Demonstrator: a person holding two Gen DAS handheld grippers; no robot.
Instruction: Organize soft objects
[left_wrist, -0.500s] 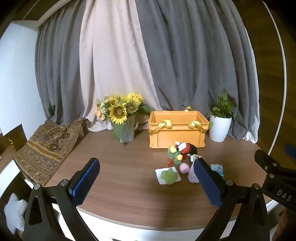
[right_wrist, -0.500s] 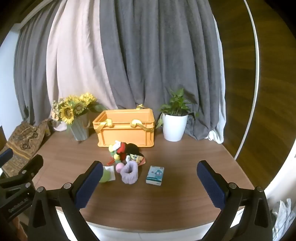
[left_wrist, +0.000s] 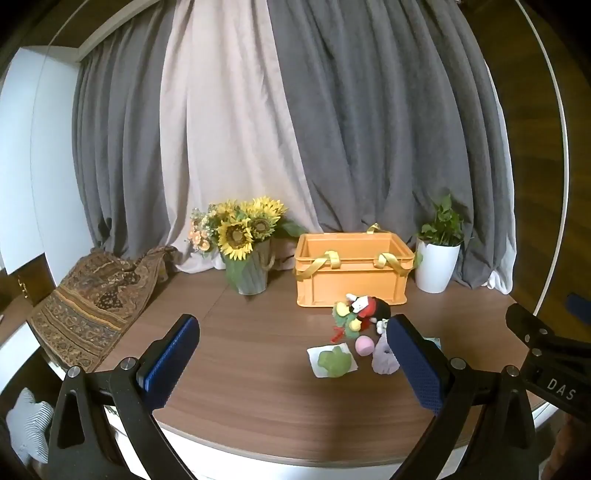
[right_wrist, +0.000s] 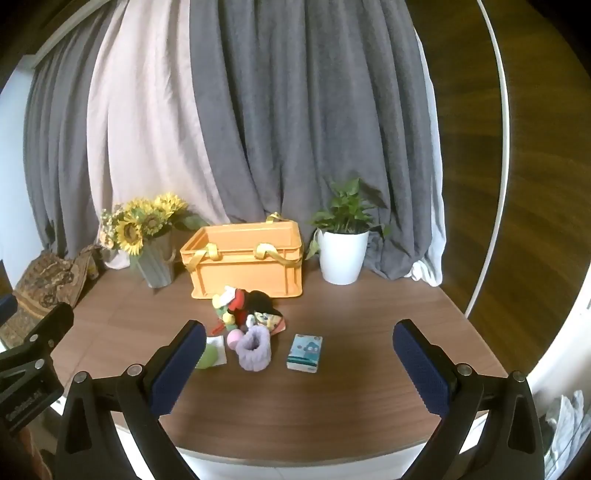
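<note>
You are at the very start of the job: both grippers hang short of the near table edge, nothing picked up yet. Your left gripper (left_wrist: 293, 354) has its jaws spread wide and empty, and your right gripper (right_wrist: 299, 360) is the same, wide apart with nothing between the pads. The soft things sit in a loose cluster on the wooden table (right_wrist: 351, 413), just in front of the orange crate (right_wrist: 245, 264): a heap of plush toys (right_wrist: 245, 306) nearest the crate, then a pink ball (right_wrist: 233, 338), a lilac fuzzy band (right_wrist: 255, 349) standing open-side up, and a green squishy piece on a white card (left_wrist: 334, 362). A small blue tissue pack (right_wrist: 305, 352) lies just right of the band, apart from it. The likely first pick is the lilac band or the tissue pack, since each stands clear enough for a finger on either side; the plush heap is tangled and touching, so expect neighbours to drag along. The crate looks empty from here, though its floor is hidden, and its yellow strap handles (right_wrist: 271, 254) drape over the front rim, so come in from above. There is bare table on the right half; the sunflower vase (right_wrist: 157, 264) and potted plant (right_wrist: 343, 254) flank the crate closely.
</note>
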